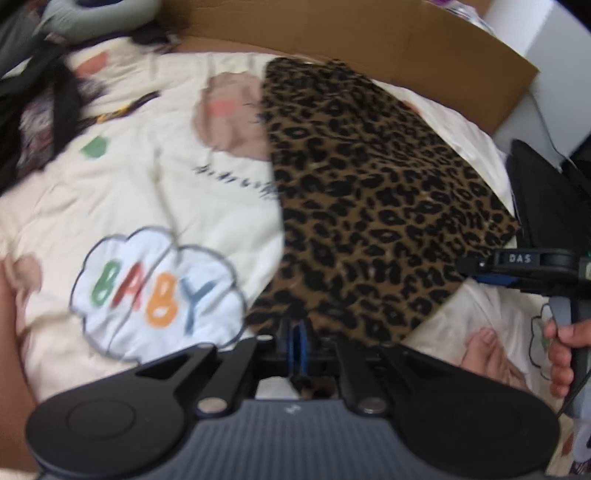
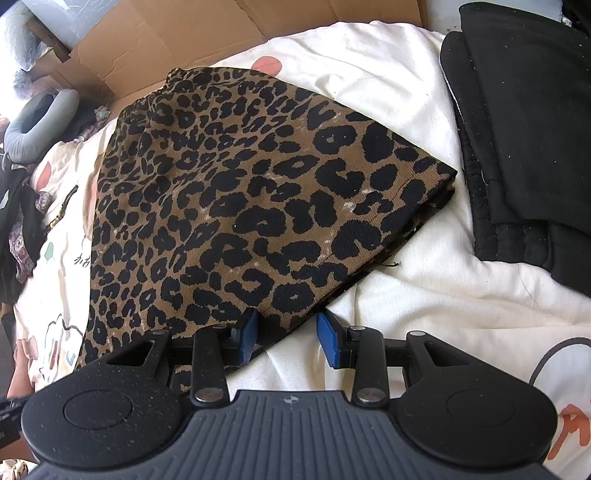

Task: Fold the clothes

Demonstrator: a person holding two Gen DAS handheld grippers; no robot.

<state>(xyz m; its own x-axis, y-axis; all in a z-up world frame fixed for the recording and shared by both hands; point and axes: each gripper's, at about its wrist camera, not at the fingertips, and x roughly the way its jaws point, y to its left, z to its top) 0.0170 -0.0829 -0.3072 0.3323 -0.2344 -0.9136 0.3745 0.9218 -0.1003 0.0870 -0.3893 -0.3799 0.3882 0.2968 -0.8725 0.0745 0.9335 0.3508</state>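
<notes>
A folded leopard-print garment [image 1: 369,206] [image 2: 236,206] lies flat on a cream quilt [image 1: 122,206] [image 2: 424,288] printed with a "BABY" cloud. At the garment's near edge in the blurred left wrist view, my left gripper [image 1: 304,345] has its blue pads drawn together, with leopard cloth showing between and behind them. My right gripper [image 2: 290,334] stands open at the garment's near right corner. Its left pad [image 2: 247,330] is over the cloth and its right pad [image 2: 330,341] over the quilt. A hand [image 1: 561,350] holds the right gripper's handle at the left wrist view's right edge.
Flattened cardboard [image 1: 369,33] [image 2: 184,33] lies behind the quilt. A stack of folded black clothes [image 2: 524,129] sits just right of the garment. A grey ring cushion [image 2: 37,122] and dark clothes [image 1: 33,122] lie at the far left. A bare foot [image 1: 487,354] rests on the quilt.
</notes>
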